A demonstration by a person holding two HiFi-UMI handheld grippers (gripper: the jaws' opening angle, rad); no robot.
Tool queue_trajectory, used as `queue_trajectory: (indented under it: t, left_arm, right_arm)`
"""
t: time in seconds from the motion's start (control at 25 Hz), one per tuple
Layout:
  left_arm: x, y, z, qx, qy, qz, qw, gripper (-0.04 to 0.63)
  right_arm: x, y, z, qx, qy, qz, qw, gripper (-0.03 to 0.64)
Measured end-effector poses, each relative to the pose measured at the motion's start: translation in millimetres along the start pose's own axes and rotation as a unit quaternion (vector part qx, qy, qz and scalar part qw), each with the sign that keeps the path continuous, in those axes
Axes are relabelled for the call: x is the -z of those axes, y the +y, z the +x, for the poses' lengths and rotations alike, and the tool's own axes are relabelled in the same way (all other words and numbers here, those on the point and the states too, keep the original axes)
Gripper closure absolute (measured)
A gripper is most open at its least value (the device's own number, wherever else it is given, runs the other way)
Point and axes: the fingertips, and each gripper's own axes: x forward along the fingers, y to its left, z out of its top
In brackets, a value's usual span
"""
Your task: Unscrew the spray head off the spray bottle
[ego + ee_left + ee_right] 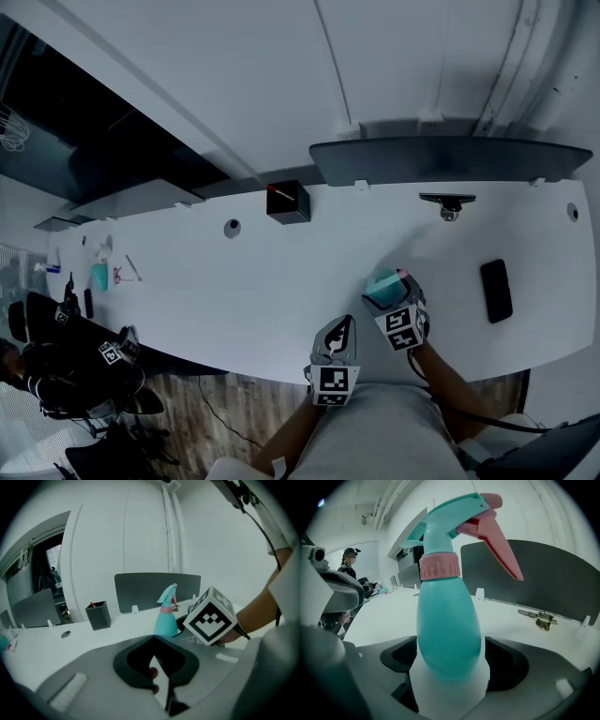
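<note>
A teal spray bottle (382, 288) (166, 616) (447, 630) stands upright on the white table (234, 291) near its front edge. It carries a teal spray head (454, 513) with a pink trigger and a pink collar (439, 566). My right gripper (388, 303) (449, 670) is open, its jaws spread wide on either side of the bottle's lower body with a narrow gap at each side. My left gripper (340, 330) (161, 679) is shut with nothing in it, just left of the bottle and nearer the table edge.
At the back of the table stand a black pen holder (288, 202) (98, 615), a dark divider panel (450, 159) and a small metal part (449, 204) (539, 617). A black phone (496, 290) lies to the right. Small items (99, 275) sit far left.
</note>
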Motion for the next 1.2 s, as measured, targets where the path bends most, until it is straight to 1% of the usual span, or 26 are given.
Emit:
queue_trajectory:
  t: [0.08,0.12,0.16,0.32,0.4,0.44,0.48,0.52,0.56,0.72,0.88,0.96,1.0,1.08,1.2]
  left_arm:
    - [-4.0,1.2,1.2,-0.001,0.0,0.006,1.0,0.594]
    - [-6.3,0.7,0.7,0.0,0.0,0.013,0.9999,0.594]
    - [-8.8,-0.1,-0.4,0.002,-0.002,0.02,0.9998,0.594]
    - [-21.0,1.2,-4.4,0.02,-0.011,0.049,0.9985,0.594]
    - [-26.1,3.8,-7.5,0.038,-0.004,0.077,0.9963,0.592]
    - [-28.4,5.0,-9.9,0.049,0.002,0.09,0.9948,0.576]
    - [-31.0,6.3,-12.6,0.062,0.006,0.096,0.9934,0.439]
    - [-34.5,8.0,-15.4,0.075,0.009,0.096,0.9925,0.349]
    - [-39.3,9.8,-17.9,0.085,0.007,0.092,0.9921,0.341]
    - [-63.2,9.9,-19.8,0.115,-0.016,0.087,0.9895,0.336]
    - [-74.9,-8.3,-15.4,0.174,-0.019,0.096,0.9798,0.336]
    - [-77.5,-10.6,-14.8,0.184,-0.02,0.094,0.9782,0.342]
    - [-77.9,-10.0,-14.8,0.186,-0.02,0.091,0.978,0.37]
    - [-75.9,-10.5,-15.5,0.196,-0.011,0.084,0.9769,0.468]
    - [-73.5,-13.0,-15.1,0.214,0.004,0.067,0.9745,0.48]
  right_arm:
    - [0.0,0.3,4.8,-0.001,0.006,-0.018,1.0,0.156]
    - [0.2,0.3,5.8,-0.001,0.008,-0.028,1.0,0.171]
    - [0.3,0.2,5.9,-0.001,0.009,-0.038,0.999,0.215]
    - [-4.6,-0.4,2.9,0.001,0.016,-0.099,0.995,0.219]
    - [-13.0,-0.6,-3.8,0.012,0.016,-0.134,0.991,0.219]
    - [-17.7,-1.4,-8.6,0.019,0.018,-0.151,0.988,0.219]
    - [-22.3,-3.0,-13.9,0.028,0.021,-0.169,0.985,0.219]
    - [-26.7,-5.0,-19.2,0.039,0.026,-0.188,0.981,0.219]
    - [-31.1,-6.8,-24.3,0.049,0.031,-0.207,0.977,0.219]
    - [-47.9,-3.9,-40.3,0.077,0.043,-0.282,0.955,0.219]
    - [-58.7,-2.6,-50.9,0.111,0.058,-0.35,0.928,0.219]
    - [-65.0,-3.2,-55.7,0.129,0.057,-0.38,0.914,0.219]
    - [-67.7,-2.7,-58.0,0.136,0.056,-0.394,0.907,0.219]
    - [-68.8,-2.2,-62.7,0.144,0.061,-0.415,0.896,0.219]
    - [-65.6,-6.2,-67.3,0.156,0.07,-0.434,0.884,0.219]
